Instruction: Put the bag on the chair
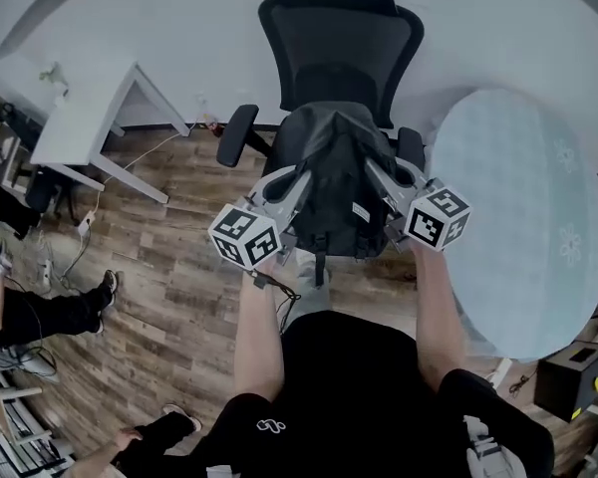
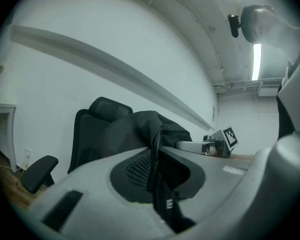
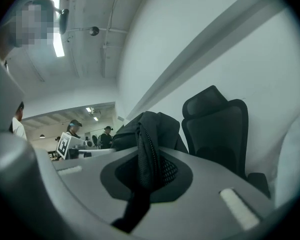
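"Over the seat of the chair (image 1: 339, 38), between its armrests (image 1: 237, 132), was that where the bag (image 1: 331, 182) hung?"

"It was, close in front of the chair's back. Whether its bottom touched the seat could not be told, since the bag hid the seat from above."

"And what did the person have hold of?"

"The left gripper (image 2: 155, 166) was clenched on a padded mesh strap (image 2: 140, 166) and a fold of the dark cloth on the side of the bag nearer the chair's left armrest as the head view showed it. The right gripper (image 3: 145, 166) was clamped on the matching strap on the other side."

"How would the bag likely have handled?"

"As a soft thing, by the look of it. The cloth slumped and creased, so it would probably sag and fold once let go, not stand up by itself. It looked light to middling in weight. The straps seemed the best hold: thick, rough mesh that jaws could pinch without slipping. Loose webbing dangled on the side away from the chair's back and might snag an armrest."
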A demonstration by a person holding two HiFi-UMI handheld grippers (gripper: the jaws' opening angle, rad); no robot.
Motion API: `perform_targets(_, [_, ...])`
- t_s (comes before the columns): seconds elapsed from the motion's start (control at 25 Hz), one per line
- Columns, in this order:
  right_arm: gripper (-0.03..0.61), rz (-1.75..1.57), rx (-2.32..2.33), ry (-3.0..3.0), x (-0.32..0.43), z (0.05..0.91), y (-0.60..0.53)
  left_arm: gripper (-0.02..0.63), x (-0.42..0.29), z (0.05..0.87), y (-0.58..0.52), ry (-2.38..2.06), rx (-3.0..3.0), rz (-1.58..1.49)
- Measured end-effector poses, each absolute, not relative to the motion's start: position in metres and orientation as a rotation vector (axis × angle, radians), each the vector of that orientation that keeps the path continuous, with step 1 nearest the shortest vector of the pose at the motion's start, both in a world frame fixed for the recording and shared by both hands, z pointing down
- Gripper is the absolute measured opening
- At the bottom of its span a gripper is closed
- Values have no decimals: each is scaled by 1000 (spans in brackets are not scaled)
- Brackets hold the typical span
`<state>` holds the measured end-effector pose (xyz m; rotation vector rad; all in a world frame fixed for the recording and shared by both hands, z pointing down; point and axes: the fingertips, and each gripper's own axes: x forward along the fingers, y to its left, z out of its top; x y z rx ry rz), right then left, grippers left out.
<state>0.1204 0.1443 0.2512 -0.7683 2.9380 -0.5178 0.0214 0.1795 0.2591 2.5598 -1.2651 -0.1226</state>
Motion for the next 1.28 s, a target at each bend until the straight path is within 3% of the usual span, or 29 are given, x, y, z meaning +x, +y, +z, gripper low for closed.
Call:
perform_targets(0.48, [15,-731,-906,2885,36,303,3,28,-62,314,28,-1056,2505,-31])
perform_targets(1.28, [17,-1105,-962,2901,27,415,-49,28,-73,429,-33,-973,2271,93])
